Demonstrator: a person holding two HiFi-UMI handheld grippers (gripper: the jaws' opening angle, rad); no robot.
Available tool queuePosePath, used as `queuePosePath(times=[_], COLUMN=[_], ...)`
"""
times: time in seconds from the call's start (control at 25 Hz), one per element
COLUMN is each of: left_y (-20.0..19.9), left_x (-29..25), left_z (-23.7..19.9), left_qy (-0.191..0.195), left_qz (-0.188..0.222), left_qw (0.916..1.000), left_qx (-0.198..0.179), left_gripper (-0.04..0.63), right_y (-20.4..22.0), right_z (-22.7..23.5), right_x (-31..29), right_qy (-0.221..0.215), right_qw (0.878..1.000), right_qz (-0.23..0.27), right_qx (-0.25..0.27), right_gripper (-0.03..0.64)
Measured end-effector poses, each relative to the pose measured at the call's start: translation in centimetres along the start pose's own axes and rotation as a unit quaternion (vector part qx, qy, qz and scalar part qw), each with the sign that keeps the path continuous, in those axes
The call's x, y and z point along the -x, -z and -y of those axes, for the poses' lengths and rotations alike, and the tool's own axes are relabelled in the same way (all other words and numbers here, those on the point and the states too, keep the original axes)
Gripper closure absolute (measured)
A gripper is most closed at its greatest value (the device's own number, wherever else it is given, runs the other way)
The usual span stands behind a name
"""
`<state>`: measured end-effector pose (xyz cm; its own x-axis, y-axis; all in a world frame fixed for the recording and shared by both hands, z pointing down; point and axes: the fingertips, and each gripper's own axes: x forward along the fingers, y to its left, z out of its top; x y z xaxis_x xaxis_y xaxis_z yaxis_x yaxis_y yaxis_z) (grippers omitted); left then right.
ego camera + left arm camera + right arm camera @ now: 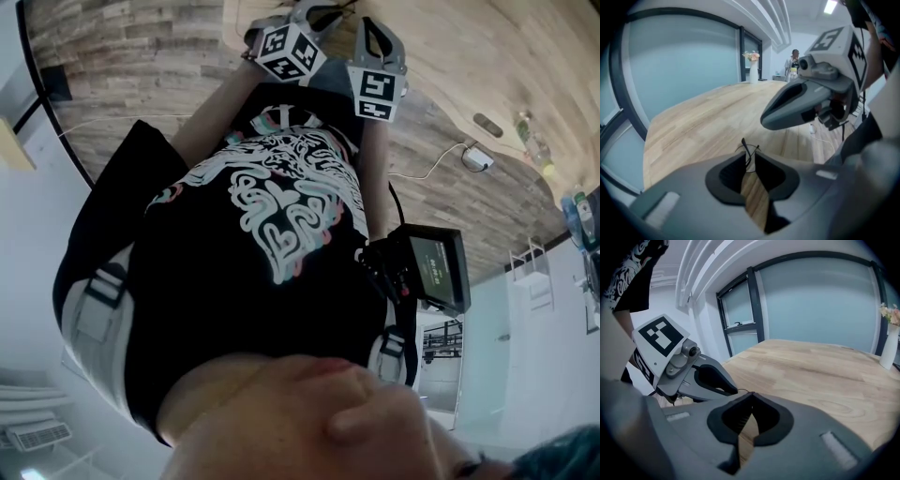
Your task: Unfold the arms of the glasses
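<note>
The wide wooden table (693, 122) spreads under both grippers, which are held close together above it; the left gripper (749, 158) pinches the thin, dark glasses (747, 149) narrowly at its tips; the right gripper (751, 396) has its tips closed on a fine wire of them.

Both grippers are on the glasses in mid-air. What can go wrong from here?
1. The left gripper and right gripper pinch the thin black glasses with only their tips, so the wire may slip out and drop onto the wooden table.
2. The grippers sit very close together on that thin wire, so a wrong pull may bend the frame instead of swinging an arm open.
</note>
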<state>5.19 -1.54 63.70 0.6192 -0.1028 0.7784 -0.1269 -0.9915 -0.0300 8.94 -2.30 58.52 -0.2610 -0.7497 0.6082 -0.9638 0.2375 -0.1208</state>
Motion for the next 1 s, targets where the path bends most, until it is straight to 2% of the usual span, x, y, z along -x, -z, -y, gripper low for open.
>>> queuePosePath(times=[0.2, 0.48, 0.68, 0.8, 1.0], left_y=[-0.2, -0.2, 0.4, 0.5, 0.5], left_x=[0.2, -0.1, -0.4, -0.3, -0.5], left_z=[-0.4, -0.7, -0.9, -0.9, -0.6], left_qy=[-0.007, -0.015, -0.017, -0.015, 0.001], left_qz=[-0.004, -0.05, -0.077, -0.08, -0.078], left_qw=[0.9999, 0.9949, 0.9926, 0.9928, 0.993], left_qx=[-0.012, -0.087, -0.092, -0.088, -0.088], left_gripper=[0.571, 0.571, 0.571, 0.574, 0.577], right_y=[0.0, -0.3, -0.6, -0.6, 0.6], right_z=[-0.7, -0.5, -0.5, -0.7, -1.4], right_x=[-0.4, -0.7, -0.5, -0.5, -1.1], right_qy=[-0.017, -0.022, -0.023, -0.024, -0.039], right_qw=[1.0, 1.0, 1.0, 1.0, 0.999], right_qz=[-0.001, 0.001, 0.002, 0.001, -0.018], right_qx=[-0.005, -0.011, -0.012, -0.01, 0.025], right_gripper=[0.617, 0.617, 0.617, 0.617, 0.617])
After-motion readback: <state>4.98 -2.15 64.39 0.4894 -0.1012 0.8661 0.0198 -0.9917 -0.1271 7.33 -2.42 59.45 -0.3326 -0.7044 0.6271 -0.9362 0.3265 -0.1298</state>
